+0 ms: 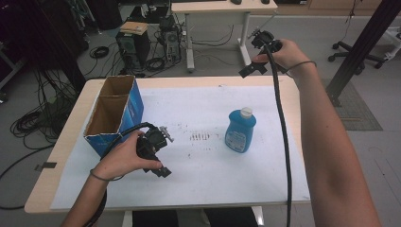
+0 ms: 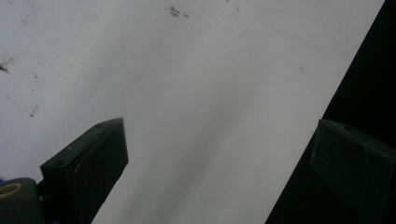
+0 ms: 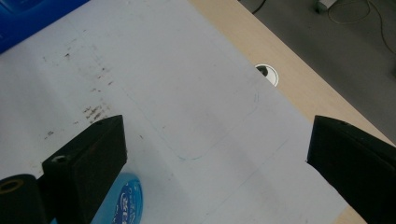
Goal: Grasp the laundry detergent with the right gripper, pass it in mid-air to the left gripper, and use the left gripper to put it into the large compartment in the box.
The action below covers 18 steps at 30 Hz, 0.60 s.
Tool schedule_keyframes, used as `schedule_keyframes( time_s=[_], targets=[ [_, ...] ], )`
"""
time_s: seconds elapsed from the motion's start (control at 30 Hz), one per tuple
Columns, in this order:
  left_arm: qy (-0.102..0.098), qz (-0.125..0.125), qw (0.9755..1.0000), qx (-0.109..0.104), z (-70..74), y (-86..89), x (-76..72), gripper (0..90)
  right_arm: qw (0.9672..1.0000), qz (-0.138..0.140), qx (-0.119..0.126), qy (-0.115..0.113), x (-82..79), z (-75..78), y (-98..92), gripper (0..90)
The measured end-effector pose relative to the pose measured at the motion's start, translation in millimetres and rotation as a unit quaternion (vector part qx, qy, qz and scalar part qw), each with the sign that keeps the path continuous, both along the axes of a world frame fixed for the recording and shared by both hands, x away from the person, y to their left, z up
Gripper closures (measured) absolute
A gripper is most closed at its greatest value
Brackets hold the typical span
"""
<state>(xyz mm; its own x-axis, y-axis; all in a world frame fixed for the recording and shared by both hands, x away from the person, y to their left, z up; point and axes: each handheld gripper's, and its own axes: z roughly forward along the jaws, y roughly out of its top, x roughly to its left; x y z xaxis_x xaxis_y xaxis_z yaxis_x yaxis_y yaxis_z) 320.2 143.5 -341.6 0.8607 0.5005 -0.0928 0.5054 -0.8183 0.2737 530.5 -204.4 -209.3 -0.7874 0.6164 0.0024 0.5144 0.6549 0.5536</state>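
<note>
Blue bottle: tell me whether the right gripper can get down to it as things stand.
Probably yes. The right gripper hangs open above the table's far edge, and only bare white sheet lies between it and the upright blue bottle; the cardboard box and left gripper sit well aside.

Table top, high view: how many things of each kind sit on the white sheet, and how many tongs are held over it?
Blue bottle with a white cap: 1
Blue cardboard box, open at the top: 1
Tongs, both with jaws open and nothing between them: 2 (left tongs, right tongs)
Total: 4
</note>
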Motion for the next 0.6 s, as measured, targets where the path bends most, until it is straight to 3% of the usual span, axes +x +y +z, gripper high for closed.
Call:
schedule_keyframes(
  time_s=[0.33,0.6],
  targets=[
    [0.0,0.0,1.0,-0.002,-1.7,-1.0,-3.7,4.3,0.9999,-0.01,0.007,-0.003,-6.2,2.7,-10.5,4.2],
    [-0.002,-0.002,1.0,-0.002,1.7,-3.0,-6.2,4.2,0.9998,-0.021,0.006,-0.002,-19.5,-3.1,-30.4,4.2]
  ],
)
